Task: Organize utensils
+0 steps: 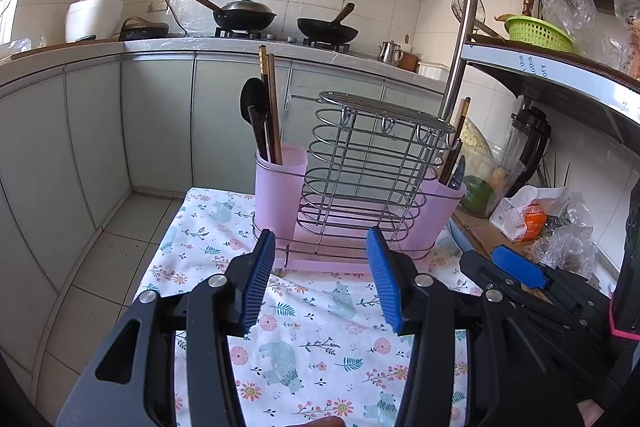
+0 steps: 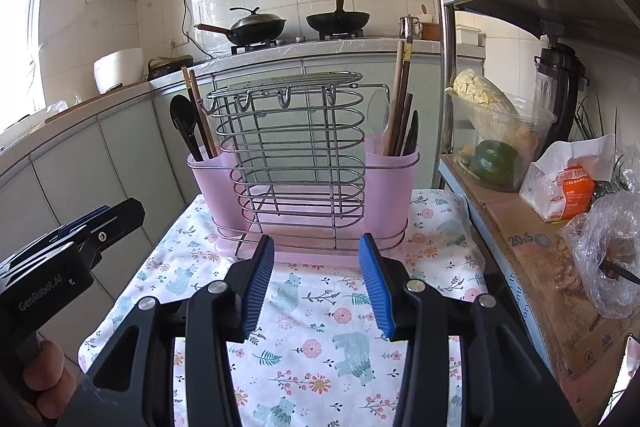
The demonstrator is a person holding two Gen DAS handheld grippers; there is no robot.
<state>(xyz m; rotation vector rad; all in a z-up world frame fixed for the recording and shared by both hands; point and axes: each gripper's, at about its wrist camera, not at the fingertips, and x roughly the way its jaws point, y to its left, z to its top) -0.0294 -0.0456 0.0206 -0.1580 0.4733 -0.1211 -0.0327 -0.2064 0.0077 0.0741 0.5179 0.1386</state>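
Working left to right through the right wrist view: the left gripper (image 2: 80,223) pokes in at the lower left edge, side-on, so I honestly can't tell from there how its fingers stand, but in its own view the left gripper (image 1: 320,279) has both blue pads spread wide with nothing between them. Next, left of center, there's the left pink cup (image 2: 212,183) with a black spoon (image 2: 182,119) and brown chopsticks (image 2: 198,111) standing in it. Dead center is the wire utensil rack (image 2: 296,155) on its pink drip tray (image 2: 312,257), and its middle basket looks empty. Then the right pink cup (image 2: 394,179) holds more chopsticks (image 2: 402,95), a clear spoon and a dark serrated knife (image 2: 412,133). The right gripper (image 2: 316,279) sits low center, fingers wide apart and holding nothing, hovering over the floral cloth (image 2: 320,347) just short of the tray. Far right is a cluttered shelf (image 2: 520,227) with bags and a bowl of vegetables. What could go wrong, I reckon: the handles lean loosely and crowd together, so a pinch on one could drag its neighbours out — or the thin chopsticks slip through the pads. The rack looks light on soft cloth too, so a sideways tug might tip it.
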